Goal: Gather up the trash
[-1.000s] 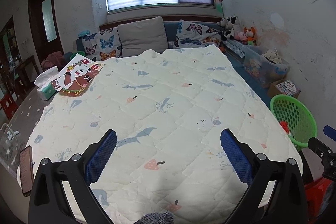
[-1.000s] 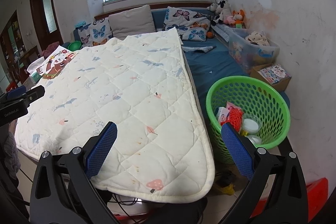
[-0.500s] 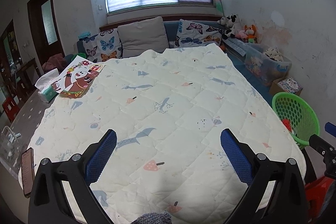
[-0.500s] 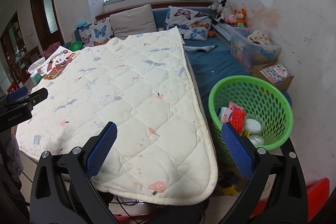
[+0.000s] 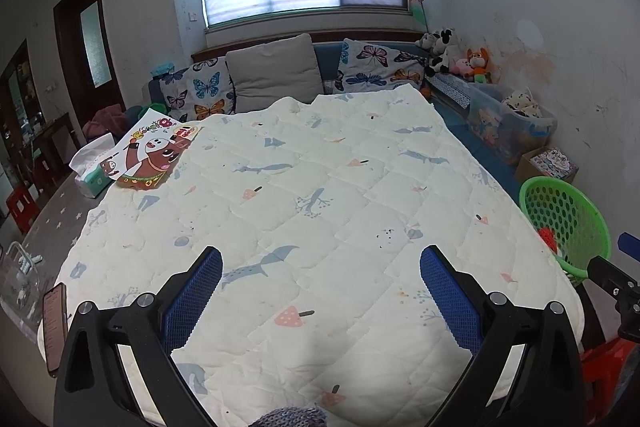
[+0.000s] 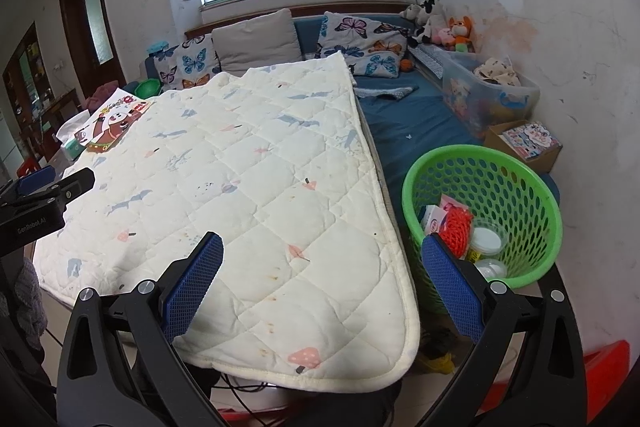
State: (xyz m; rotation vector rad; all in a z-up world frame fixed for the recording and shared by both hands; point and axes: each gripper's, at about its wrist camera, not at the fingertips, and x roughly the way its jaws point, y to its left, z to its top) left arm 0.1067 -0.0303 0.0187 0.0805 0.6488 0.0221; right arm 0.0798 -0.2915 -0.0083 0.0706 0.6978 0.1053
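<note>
A green mesh basket (image 6: 516,163) stands on the floor right of the bed and holds trash: a red net (image 6: 454,223), a small packet (image 6: 434,219) and white lids (image 6: 486,237). The same basket (image 5: 576,223) shows at the right edge in the left wrist view. My right gripper (image 6: 322,287) is open and empty, over the quilt's near right corner, left of the basket. Over the near middle of the cream quilt (image 5: 300,207), my left gripper (image 5: 320,299) hangs open with nothing in it. The left gripper also shows at the left edge of the right wrist view.
A cartoon picture book (image 5: 154,155) and a tissue box (image 5: 92,167) lie at the quilt's far left. A phone (image 5: 54,323) sits at the near left edge. Pillows (image 5: 272,75), plush toys (image 5: 456,55), a clear storage bin (image 6: 488,99) and a cardboard box (image 6: 528,143) line the back and right wall.
The left wrist view has shifted slightly left, so the basket sits nearer its right edge. The right wrist view has crept forward a little. Both grippers stayed open.
</note>
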